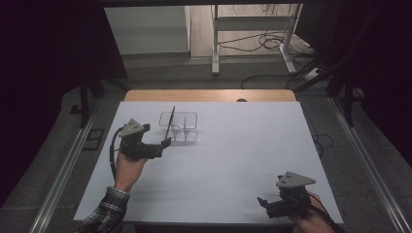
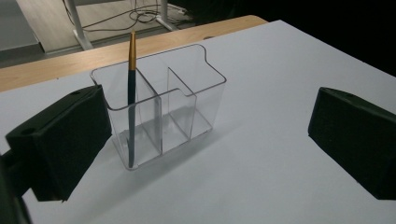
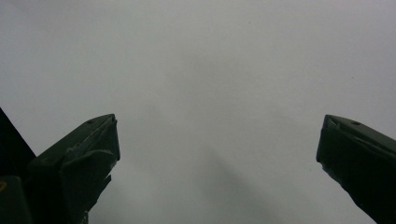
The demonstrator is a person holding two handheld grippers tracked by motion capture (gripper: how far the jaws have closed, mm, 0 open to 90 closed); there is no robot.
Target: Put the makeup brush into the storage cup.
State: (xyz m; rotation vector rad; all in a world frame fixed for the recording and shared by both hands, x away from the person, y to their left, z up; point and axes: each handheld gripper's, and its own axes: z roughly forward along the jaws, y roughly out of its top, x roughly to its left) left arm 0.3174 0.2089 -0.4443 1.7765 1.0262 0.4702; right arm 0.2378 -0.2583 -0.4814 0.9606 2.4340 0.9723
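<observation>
A clear plastic organizer (image 1: 180, 125) (image 2: 187, 100) with three compartments stands on the white sheet, left of centre. A dark pen with a gold upper part (image 1: 170, 122) (image 2: 131, 93) stands tilted in its left compartment, top leaning on the rim. My left gripper (image 1: 163, 143) (image 2: 210, 154) is just to the left of the organizer, open, with nothing between its jaws. Its left jaw is close to the organizer's wall; contact cannot be told. My right gripper (image 1: 265, 202) (image 3: 217, 154) is low over the sheet near the front right edge, open and empty.
The white sheet (image 1: 243, 145) covers most of a wooden table (image 1: 209, 95). Beyond the far edge are a white metal frame (image 1: 252, 29) and cables on the floor (image 1: 265, 41). Metal rails (image 1: 63, 170) run along both sides of the table.
</observation>
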